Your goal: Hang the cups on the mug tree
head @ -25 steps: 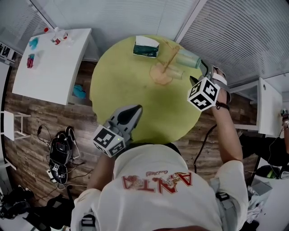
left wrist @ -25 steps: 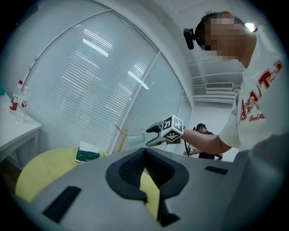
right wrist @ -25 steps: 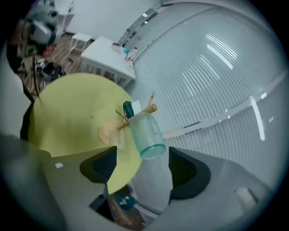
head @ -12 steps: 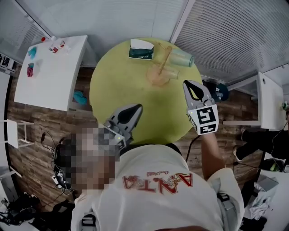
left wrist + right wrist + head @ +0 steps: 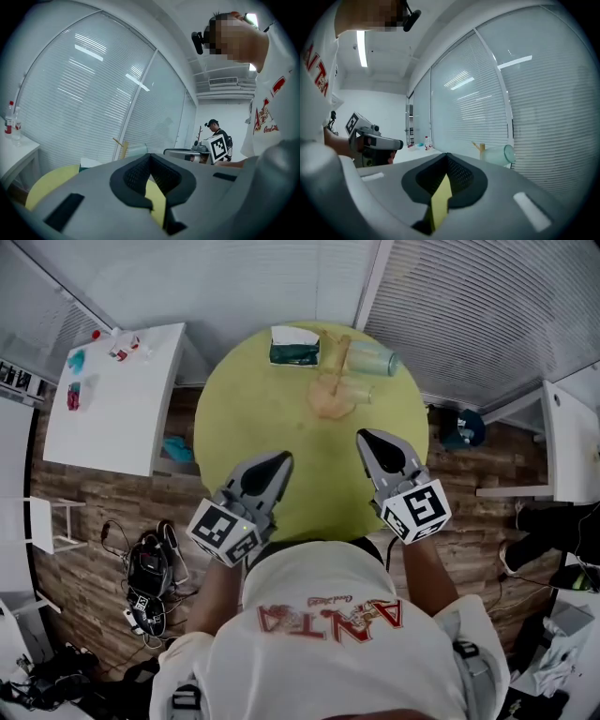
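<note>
A wooden mug tree [image 5: 335, 381] stands at the far side of the round yellow-green table [image 5: 253, 409]. A pale green cup [image 5: 373, 359] hangs on its right side, and a smaller clear cup [image 5: 357, 391] sits close by the base. My left gripper [image 5: 280, 461] is shut and empty over the table's near edge. My right gripper [image 5: 367, 438] hovers beside it, well short of the tree; its jaws have just closed with nothing between them. The right gripper view shows the tree [image 5: 480, 148] and the cup [image 5: 498, 153] ahead.
A green-and-white box [image 5: 294, 345] lies at the table's far edge, left of the tree. A white side table [image 5: 112, 399] with small bottles stands to the left, and a white desk [image 5: 562, 442] to the right. Bags and cables [image 5: 150, 568] lie on the wooden floor.
My right gripper has drawn back from the mug tree toward the person, rolled over, and shut. It now sits beside the left gripper, which has risen slightly.
</note>
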The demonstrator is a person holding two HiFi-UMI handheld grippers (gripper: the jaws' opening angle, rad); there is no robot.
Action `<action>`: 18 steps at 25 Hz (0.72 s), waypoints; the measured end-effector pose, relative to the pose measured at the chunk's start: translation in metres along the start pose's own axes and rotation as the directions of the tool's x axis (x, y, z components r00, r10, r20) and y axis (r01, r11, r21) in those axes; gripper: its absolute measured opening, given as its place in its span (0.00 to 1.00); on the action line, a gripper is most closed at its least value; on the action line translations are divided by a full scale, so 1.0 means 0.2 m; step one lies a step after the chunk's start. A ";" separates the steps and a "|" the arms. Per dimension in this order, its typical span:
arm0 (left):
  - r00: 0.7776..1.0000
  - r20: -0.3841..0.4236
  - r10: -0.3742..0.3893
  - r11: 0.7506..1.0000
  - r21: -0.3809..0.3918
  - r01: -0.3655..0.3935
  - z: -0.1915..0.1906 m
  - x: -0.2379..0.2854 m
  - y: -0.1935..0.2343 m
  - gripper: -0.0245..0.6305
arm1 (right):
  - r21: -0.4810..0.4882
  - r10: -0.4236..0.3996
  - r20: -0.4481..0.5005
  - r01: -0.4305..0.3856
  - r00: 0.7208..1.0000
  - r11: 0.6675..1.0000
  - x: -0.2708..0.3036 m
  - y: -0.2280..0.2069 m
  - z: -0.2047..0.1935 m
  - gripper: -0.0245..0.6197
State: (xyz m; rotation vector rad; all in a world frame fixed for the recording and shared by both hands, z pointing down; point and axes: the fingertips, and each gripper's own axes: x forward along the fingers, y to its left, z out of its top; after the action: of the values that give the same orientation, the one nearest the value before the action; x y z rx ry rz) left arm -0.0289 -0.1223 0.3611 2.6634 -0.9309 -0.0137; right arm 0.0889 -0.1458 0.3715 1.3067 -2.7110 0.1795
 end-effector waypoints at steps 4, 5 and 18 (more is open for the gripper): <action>1.000 0.013 0.010 1.000 0.017 -0.010 0.04 0.00 -0.03 0.03 | 0.032 0.030 0.013 -0.030 0.999 0.999 -0.04 0.02 0.00 0.04; 1.000 0.015 0.010 1.000 0.019 -0.011 0.05 0.00 -0.03 0.03 | 0.031 0.032 0.012 -0.033 0.999 0.999 -0.05 0.03 0.00 0.04; 0.999 0.030 0.024 1.000 0.019 -0.024 0.05 -0.03 -0.06 0.03 | -0.011 0.075 0.003 -0.075 0.997 0.997 -0.08 0.09 0.01 0.04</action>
State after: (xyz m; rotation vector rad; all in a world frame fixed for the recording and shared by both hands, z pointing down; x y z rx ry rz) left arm -0.0270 -0.1126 0.3475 2.6766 -0.9774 -0.0393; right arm 0.0844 -0.1230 0.3668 1.2040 -2.7616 0.1692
